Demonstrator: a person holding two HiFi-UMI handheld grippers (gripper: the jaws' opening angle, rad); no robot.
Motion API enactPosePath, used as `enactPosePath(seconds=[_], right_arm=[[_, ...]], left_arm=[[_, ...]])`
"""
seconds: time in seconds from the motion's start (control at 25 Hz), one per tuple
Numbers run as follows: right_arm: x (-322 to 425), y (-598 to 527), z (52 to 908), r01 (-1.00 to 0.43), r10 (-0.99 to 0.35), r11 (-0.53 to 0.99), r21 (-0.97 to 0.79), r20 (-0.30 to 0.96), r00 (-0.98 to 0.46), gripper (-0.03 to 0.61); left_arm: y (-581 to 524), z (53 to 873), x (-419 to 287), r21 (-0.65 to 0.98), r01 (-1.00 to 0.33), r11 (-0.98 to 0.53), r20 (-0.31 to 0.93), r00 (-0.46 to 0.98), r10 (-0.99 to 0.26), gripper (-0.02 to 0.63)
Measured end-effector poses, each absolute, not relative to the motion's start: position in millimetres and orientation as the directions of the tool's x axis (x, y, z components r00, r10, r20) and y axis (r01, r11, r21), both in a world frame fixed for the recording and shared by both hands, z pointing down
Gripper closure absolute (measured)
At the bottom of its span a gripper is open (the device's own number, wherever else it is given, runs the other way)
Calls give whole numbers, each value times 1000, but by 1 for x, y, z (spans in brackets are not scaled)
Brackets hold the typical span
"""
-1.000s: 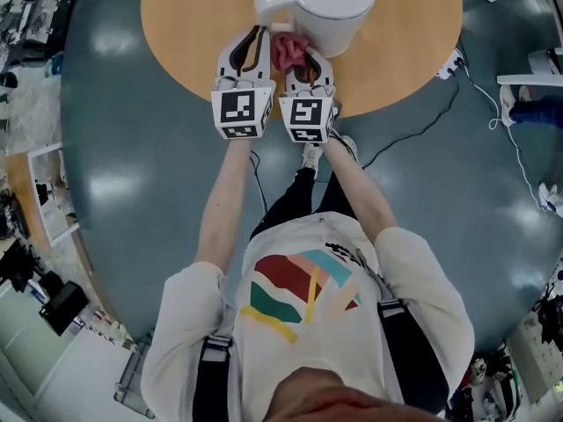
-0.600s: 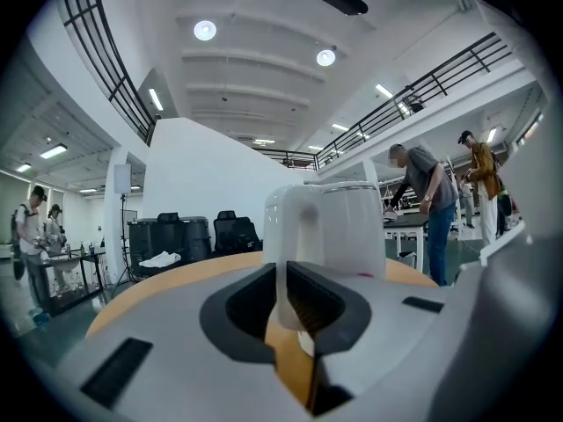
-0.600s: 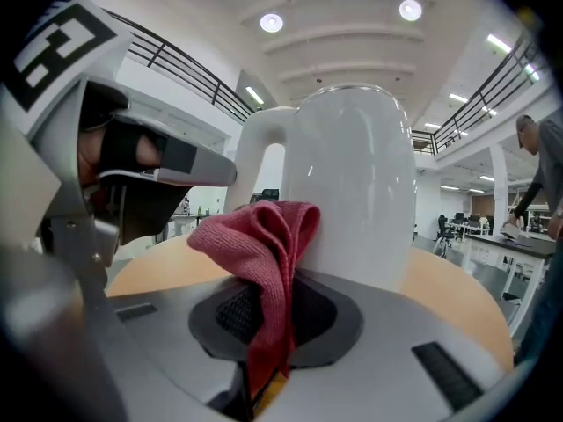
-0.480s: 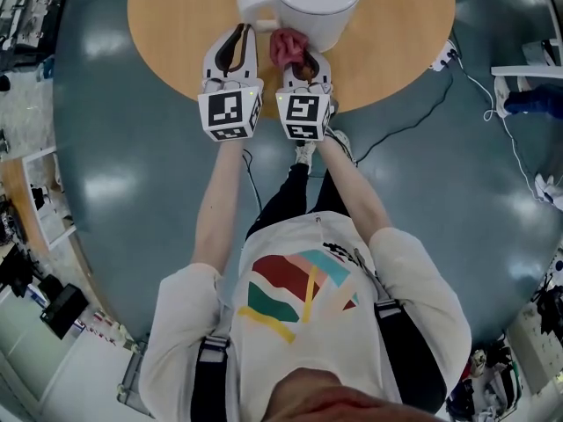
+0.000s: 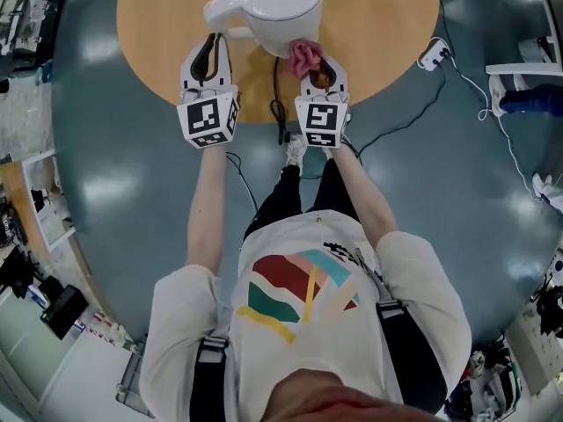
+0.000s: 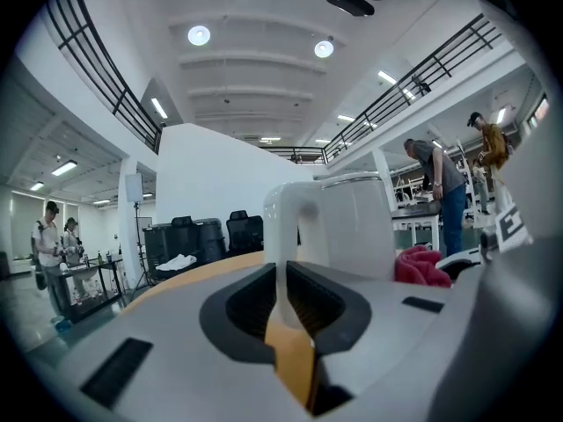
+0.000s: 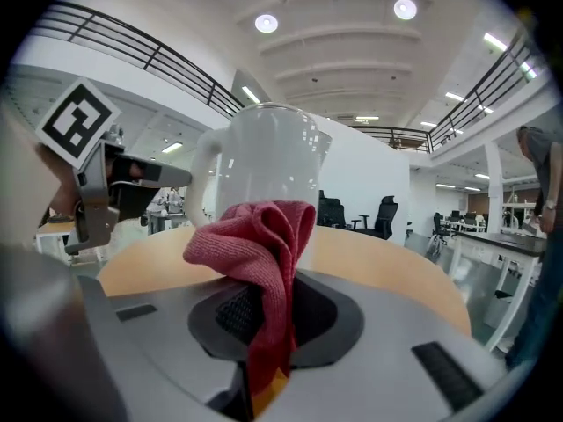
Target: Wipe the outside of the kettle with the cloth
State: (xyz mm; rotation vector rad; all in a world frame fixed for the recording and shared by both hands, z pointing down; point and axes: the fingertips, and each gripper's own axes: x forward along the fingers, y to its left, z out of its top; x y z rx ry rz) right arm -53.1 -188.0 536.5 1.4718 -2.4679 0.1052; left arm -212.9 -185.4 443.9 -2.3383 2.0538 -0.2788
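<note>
White kettle [image 5: 277, 3], warm tan table [image 5: 387, 33], and a deep red cloth [image 5: 305, 55] that reads rosy pink from above. The left gripper [image 5: 211, 42] and right gripper [image 5: 318, 67] are pale grey with black pads, each cube chequered in black-and-white squares. Blue-grey floor [image 5: 114, 174] below, and a white shirt [image 5: 299, 262] printed with dark red, teal, yellow and peach bands.

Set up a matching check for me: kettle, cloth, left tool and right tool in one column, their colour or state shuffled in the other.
Column 1
1. kettle
2. cloth
3. left tool
4. right tool

Column 2
A. shut on the red fabric
B. white, standing on the round wooden table
C. shut on the white handle
D. red, bunched up

Pairs: 1-B, 2-D, 3-C, 4-A
</note>
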Motion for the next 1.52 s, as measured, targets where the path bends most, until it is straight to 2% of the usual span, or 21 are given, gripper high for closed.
enactPosePath(seconds=[0.28,0.8,1.0,1.24,1.52], right_arm=[[-9,-241,539,-887,-866,455,73,269,-422,531],[-16,-297,548,-859,-834,511,36,263,-486,531],[-9,-293,533,-866,-837,499,39,281,-470,531],[12,-262,491,-871,-851,487,65,262,-456,531],[30,-214,453,-894,-870,447,9,235,-433,531]], left_arm=[[-192,446,-215,-138,-987,-83,125,66,-990,532],[-198,451,-214,-166,-986,-1,134,-21,-991,532],[-197,444,-218,-150,-989,-4,143,-17,-990,532],[-177,421,-214,-69,-998,12,95,-18,-995,532],[-147,410,-186,38,-996,-84,34,85,-996,532]])
